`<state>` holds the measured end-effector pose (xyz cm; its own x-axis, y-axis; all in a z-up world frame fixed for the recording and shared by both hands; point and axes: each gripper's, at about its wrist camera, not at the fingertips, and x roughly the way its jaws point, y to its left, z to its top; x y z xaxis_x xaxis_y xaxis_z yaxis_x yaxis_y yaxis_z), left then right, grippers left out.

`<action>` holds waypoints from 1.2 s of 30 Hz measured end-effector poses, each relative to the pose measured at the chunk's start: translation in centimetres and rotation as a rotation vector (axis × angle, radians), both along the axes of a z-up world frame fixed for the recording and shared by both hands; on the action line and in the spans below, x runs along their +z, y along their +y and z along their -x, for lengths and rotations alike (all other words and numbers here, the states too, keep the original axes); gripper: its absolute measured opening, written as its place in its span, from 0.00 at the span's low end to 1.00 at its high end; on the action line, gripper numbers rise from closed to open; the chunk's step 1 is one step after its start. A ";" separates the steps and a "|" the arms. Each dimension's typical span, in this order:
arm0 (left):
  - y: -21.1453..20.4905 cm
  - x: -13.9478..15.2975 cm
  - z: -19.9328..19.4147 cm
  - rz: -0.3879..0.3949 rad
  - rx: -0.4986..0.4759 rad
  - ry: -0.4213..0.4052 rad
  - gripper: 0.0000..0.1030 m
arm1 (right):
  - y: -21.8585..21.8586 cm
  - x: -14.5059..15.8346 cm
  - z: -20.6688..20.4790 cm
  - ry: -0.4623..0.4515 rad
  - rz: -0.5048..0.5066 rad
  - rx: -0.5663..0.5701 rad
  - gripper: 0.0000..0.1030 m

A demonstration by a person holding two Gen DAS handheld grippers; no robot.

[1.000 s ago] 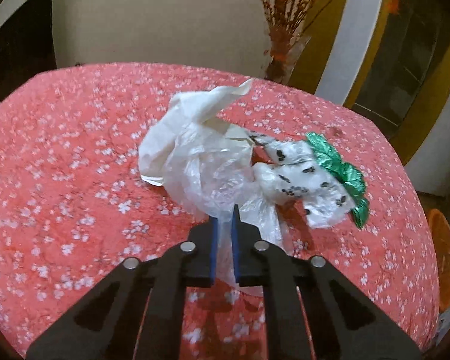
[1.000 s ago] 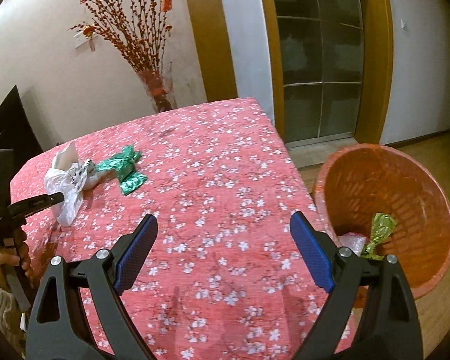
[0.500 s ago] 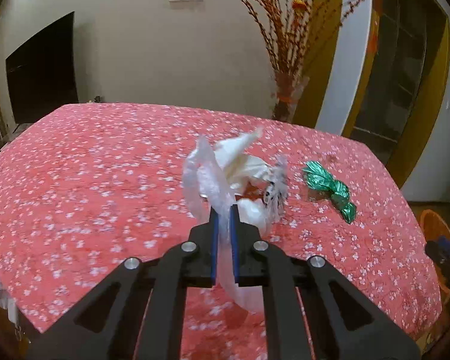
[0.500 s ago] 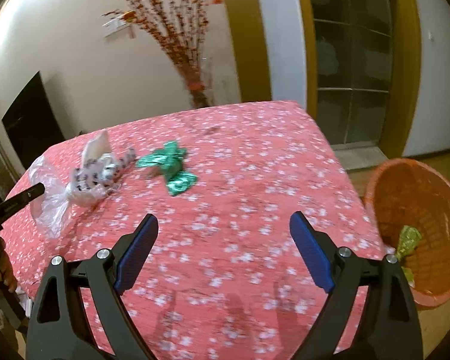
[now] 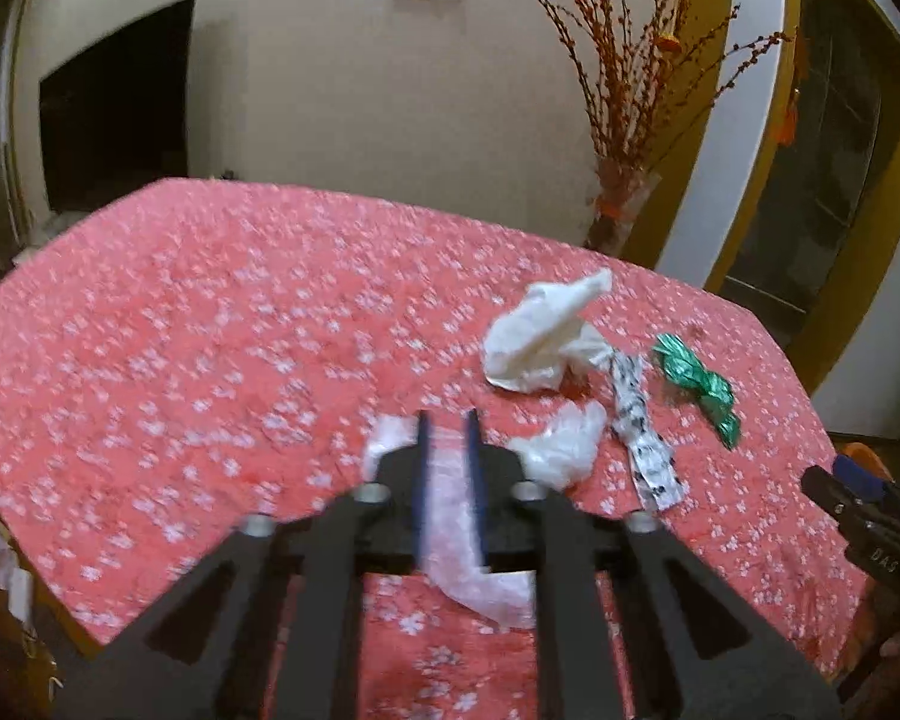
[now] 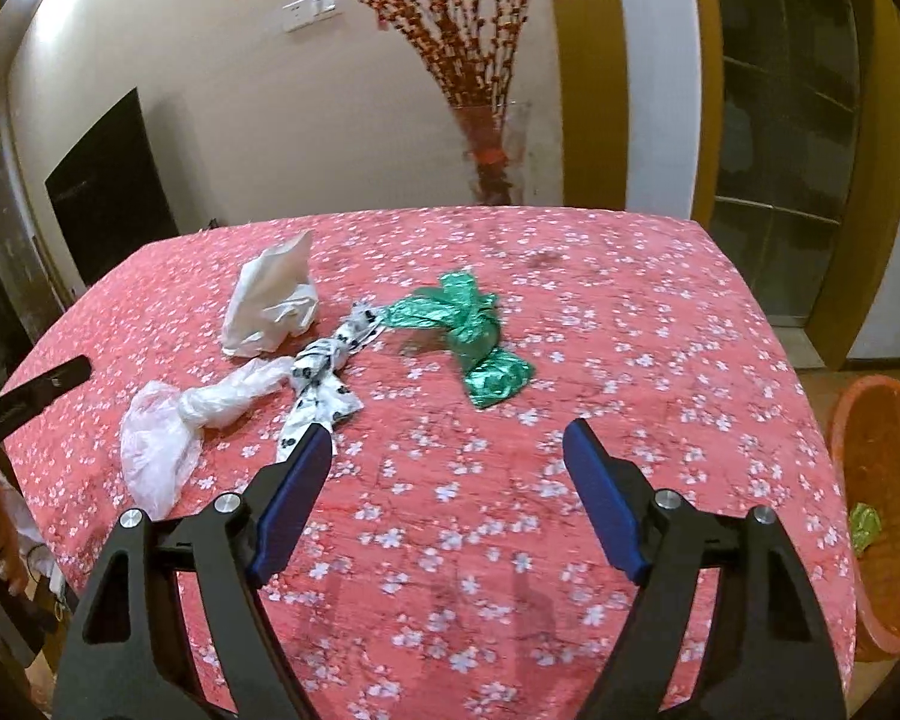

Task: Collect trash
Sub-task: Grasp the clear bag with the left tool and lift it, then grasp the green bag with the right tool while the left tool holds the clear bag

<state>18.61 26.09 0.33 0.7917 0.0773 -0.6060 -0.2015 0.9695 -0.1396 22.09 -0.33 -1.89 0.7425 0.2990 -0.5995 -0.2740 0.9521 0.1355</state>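
Trash lies on the red floral table point(image 6: 600, 324): a clear plastic bag point(image 6: 168, 438), a white paper wad point(image 6: 270, 306), a black-spotted white wrapper point(image 6: 324, 384) and a green foil wrapper point(image 6: 474, 342). My left gripper point(image 5: 447, 420) has its jaws slightly apart over the clear bag point(image 5: 468, 546), which lies on the table between and below them. The paper wad point(image 5: 540, 342), spotted wrapper point(image 5: 642, 438) and green foil point(image 5: 696, 384) lie beyond, to the right. My right gripper point(image 6: 450, 450) is wide open and empty above the table, short of the green foil.
An orange bin point(image 6: 876, 504) with a green wrapper inside stands on the floor right of the table. A vase of red branches point(image 6: 492, 162) stands behind the table. A dark TV screen point(image 6: 108, 192) is on the left wall.
My left gripper has opened and let go of the clear bag, which now lies on the table. My right gripper has swung from the bin toward the trash, still open.
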 end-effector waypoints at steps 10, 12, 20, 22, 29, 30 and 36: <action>-5.0 -3.8 -5.5 -0.061 -0.131 0.113 0.52 | -0.9 -0.9 -0.5 0.028 0.010 -0.030 0.76; -5.5 -5.0 -6.4 -0.081 -0.138 0.161 0.52 | -1.1 -1.1 -0.7 0.030 0.012 -0.034 0.76; -3.7 -5.7 -6.8 -0.024 -0.122 0.202 0.20 | -0.2 -1.9 -2.6 0.050 0.034 -0.004 0.65; -2.7 -5.1 -6.2 -0.013 -0.101 0.181 0.20 | 0.2 -1.9 -3.6 0.050 0.043 0.001 0.64; 0.2 -2.6 -4.7 0.024 -0.048 0.114 0.20 | 1.2 -2.6 -9.4 0.105 0.031 -0.040 0.62; 0.4 -2.2 -4.5 0.029 -0.048 0.106 0.20 | 1.5 -2.7 -10.2 0.114 0.032 -0.047 0.62; -0.3 -1.2 -3.7 0.036 -0.074 0.081 0.20 | 1.9 -5.0 -12.3 0.203 0.086 -0.052 0.22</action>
<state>22.33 25.74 -0.88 0.7428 -0.0022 -0.6695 -0.1419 0.9768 -0.1607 34.40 1.58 -6.94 0.6169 0.2048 -0.7599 -0.2001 0.9746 0.1002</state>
